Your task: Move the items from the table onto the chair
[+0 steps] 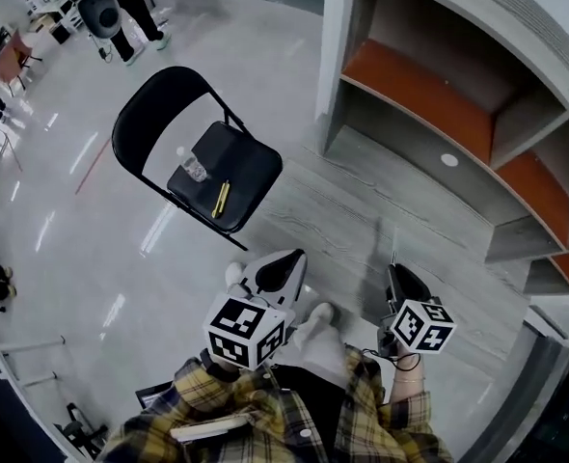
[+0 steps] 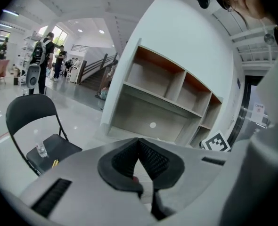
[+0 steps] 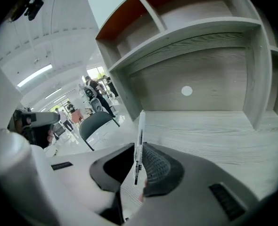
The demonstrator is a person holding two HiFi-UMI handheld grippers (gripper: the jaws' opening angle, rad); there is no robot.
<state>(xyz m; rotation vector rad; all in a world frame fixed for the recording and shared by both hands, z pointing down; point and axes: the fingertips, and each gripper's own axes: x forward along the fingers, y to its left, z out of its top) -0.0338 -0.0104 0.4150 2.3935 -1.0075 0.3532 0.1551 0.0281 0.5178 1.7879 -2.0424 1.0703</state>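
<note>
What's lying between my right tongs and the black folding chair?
Only bare grey wood-grain floor lies between the right tongs, shut on the pen, and the chair; the head view shows it.

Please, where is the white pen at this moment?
The white pen is clamped in the right gripper, sticking out of its jaws in front of the shelf unit; the folding chair stands farther away, to the left in the right gripper view.
</note>
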